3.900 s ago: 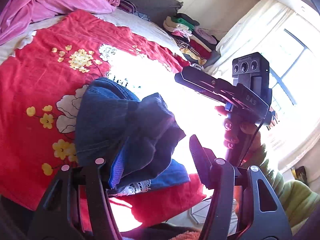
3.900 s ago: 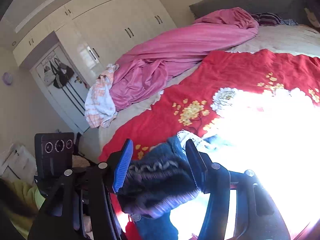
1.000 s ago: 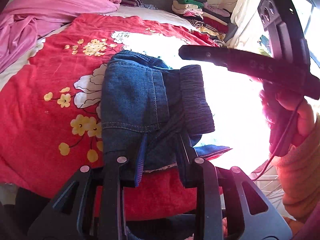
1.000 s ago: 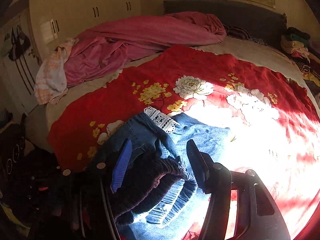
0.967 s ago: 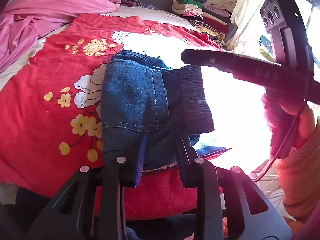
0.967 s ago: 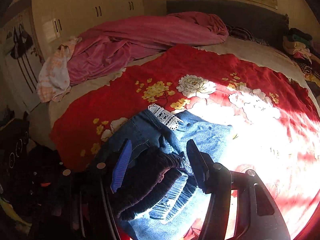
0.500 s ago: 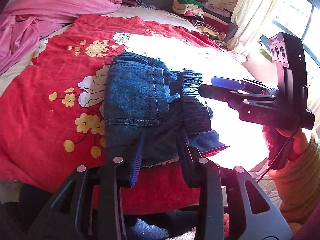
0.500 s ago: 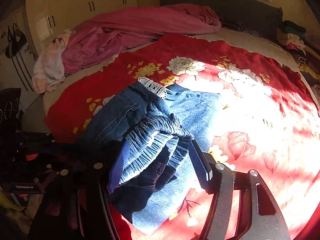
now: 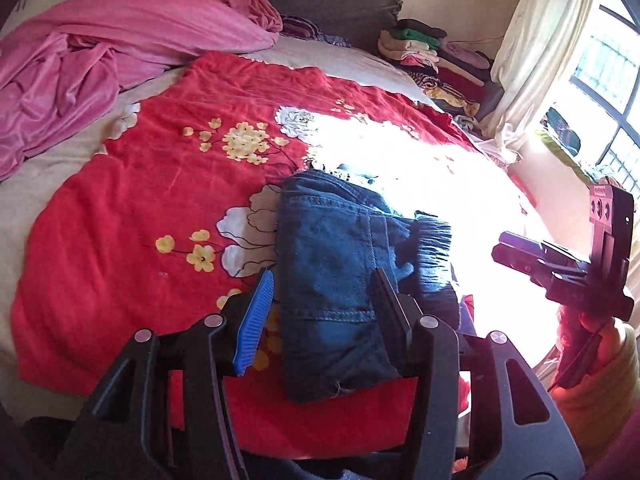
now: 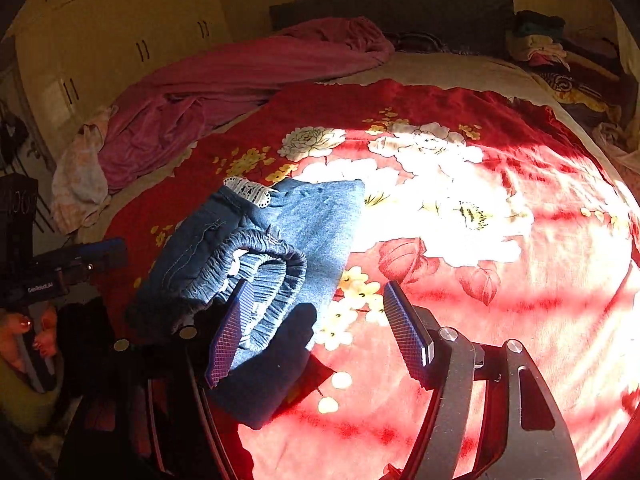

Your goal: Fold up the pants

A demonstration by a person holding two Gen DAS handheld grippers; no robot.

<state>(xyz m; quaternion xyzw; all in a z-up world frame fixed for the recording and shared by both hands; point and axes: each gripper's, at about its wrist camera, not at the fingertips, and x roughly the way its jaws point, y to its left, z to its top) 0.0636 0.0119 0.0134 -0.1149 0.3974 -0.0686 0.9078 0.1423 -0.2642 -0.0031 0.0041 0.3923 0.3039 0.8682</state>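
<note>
The blue jeans (image 9: 332, 264) lie folded in a thick bundle on the red flowered blanket (image 9: 140, 220), near the bed's front edge. My left gripper (image 9: 324, 316) hovers just over their near end; its jaws are opening and the pads stand clear of the denim. In the right wrist view the jeans (image 10: 316, 220) show their gathered elastic waistband (image 10: 256, 264) on top. My right gripper (image 10: 320, 332) is at their right edge with jaws opening; only a dark corner of cloth lies loosely between them. Each gripper also appears in the other view: right gripper (image 9: 508, 250), left gripper (image 10: 116, 250).
A crumpled pink duvet (image 9: 120, 40) covers the bed's far left. Stacked folded clothes (image 9: 432, 56) sit at the back right by a curtain (image 9: 540, 60) and window. A wardrobe (image 10: 120, 40) stands to the left. A hand in a yellow-green sleeve (image 9: 600, 360) holds the right gripper.
Both grippers have let go of the jeans and widened. The left one drew back and up; the right one slid off to the right. The jeans now rest on the blanket.
</note>
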